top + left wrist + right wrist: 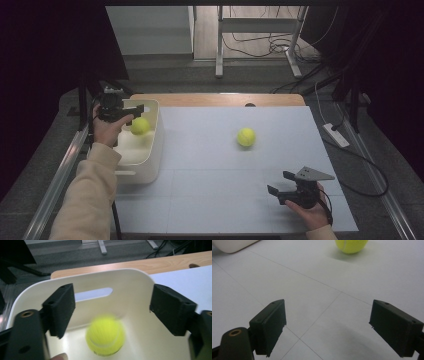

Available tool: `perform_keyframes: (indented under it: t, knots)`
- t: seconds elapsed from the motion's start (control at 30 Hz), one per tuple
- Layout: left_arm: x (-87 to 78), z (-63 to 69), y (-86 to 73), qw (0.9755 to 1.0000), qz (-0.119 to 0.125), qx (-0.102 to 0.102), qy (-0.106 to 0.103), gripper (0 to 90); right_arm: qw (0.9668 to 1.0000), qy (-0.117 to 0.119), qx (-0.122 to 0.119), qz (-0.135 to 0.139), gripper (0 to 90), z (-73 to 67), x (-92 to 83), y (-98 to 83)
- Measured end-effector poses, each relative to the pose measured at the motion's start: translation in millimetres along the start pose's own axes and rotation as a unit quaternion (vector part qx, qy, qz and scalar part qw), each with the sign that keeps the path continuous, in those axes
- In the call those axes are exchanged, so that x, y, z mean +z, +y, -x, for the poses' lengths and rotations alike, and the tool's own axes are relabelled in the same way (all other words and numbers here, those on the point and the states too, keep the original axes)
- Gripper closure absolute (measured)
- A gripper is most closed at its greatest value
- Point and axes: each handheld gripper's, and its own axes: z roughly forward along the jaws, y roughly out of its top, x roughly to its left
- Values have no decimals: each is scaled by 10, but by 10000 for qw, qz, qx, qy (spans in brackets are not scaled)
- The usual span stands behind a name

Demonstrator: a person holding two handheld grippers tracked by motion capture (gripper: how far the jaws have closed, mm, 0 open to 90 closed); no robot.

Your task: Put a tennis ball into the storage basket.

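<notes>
Below the open left gripper, an unlabelled tennis ball.

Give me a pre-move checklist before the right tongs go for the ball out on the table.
1. Left tongs clear of their ball: ok, jaws apart, nothing pressed between them.
2. First tennis ball inside the white bin: ok, though blurred, so whether it has settled: cannot tell.
3. Right tongs open and empty: ok.
4. Second tennis ball free on the table: ok, nothing touches it.
5. Path from right tongs to that ball unobstructed: ok, bare surface between them.
6. Second ball at rest: cannot tell from one moment.
</notes>
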Motion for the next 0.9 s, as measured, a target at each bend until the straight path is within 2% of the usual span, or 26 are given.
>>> perform_keyframes:
  t: [0.07, 0.33, 0.57, 0.67, 0.77, 0.9]
  knots:
    - [-25, 21, 7, 10000, 41, 38, -47, 193, 10000, 1, -1, 1, 135, 0, 0, 0]
    - [-153, 93, -2, 9985, 280, 117, -455, 131, 10000, 0, 0, 1, 135, 0, -1, -1]
    - [-239, 174, -51, 9956, 360, 234, -829, 119, 10000, 5, -2, -3, 135, -2, 0, -1]
    - [-266, 205, -65, 9946, 394, 252, -926, 112, 10000, 5, -1, -2, 135, -3, 0, 0]
    - [-291, 243, -85, 9923, 460, 286, -1115, 106, 10000, 7, -1, 1, 135, -2, -1, 0]
    - [-306, 271, -105, 9905, 517, 344, -1229, 96, 10000, 6, 8, 4, 136, 0, -1, 1]
